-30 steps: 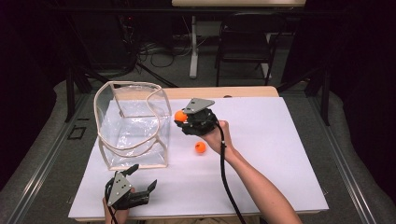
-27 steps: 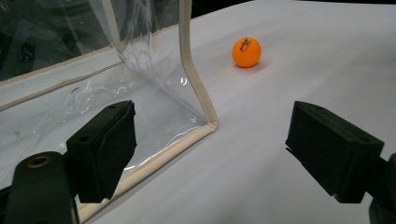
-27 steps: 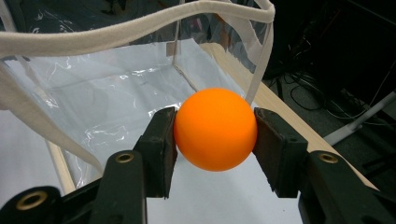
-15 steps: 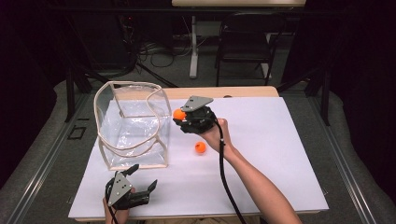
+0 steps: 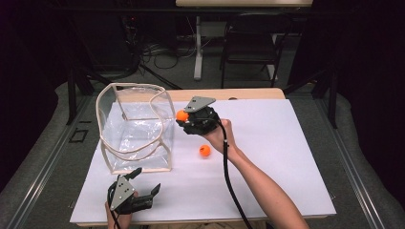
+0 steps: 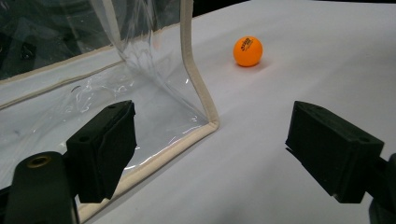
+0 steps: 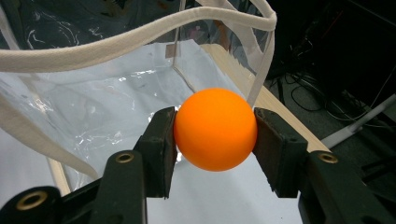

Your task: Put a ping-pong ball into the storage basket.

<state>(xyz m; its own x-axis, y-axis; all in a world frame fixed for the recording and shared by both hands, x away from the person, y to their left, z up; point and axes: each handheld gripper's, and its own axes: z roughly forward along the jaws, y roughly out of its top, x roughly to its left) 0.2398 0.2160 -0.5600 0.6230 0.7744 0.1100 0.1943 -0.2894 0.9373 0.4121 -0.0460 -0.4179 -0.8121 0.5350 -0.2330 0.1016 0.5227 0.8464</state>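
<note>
Closest to me, at the near edge of the desk (image 5: 286, 143), my left hand-held gripper (image 5: 143, 188) rests low on the white surface with its jaws spread wide and nothing between them. In the left gripper view the near bottom corner of the clear bag (image 6: 140, 93) sits just ahead of that gap, its cream trim lying on the desk, and a loose orange ball (image 6: 248, 51) lies farther off on the bare surface, apart from the bag.

Farther out, in the high view, that loose orange ball (image 5: 205, 150) sits near my right forearm (image 5: 258, 181), to the right of the clear bag (image 5: 136, 129). Above it my right hand-held gripper (image 5: 180, 117) is raised off the desk and clamped on a second orange ball (image 5: 182, 115), held just beside the bag's upper right edge. From the right gripper view both pads press the held orange ball (image 7: 215, 128) from either side, with the bag's open, cream-trimmed mouth (image 7: 140, 32) right behind it.

Beyond the desk are a dark floor and chair legs.
</note>
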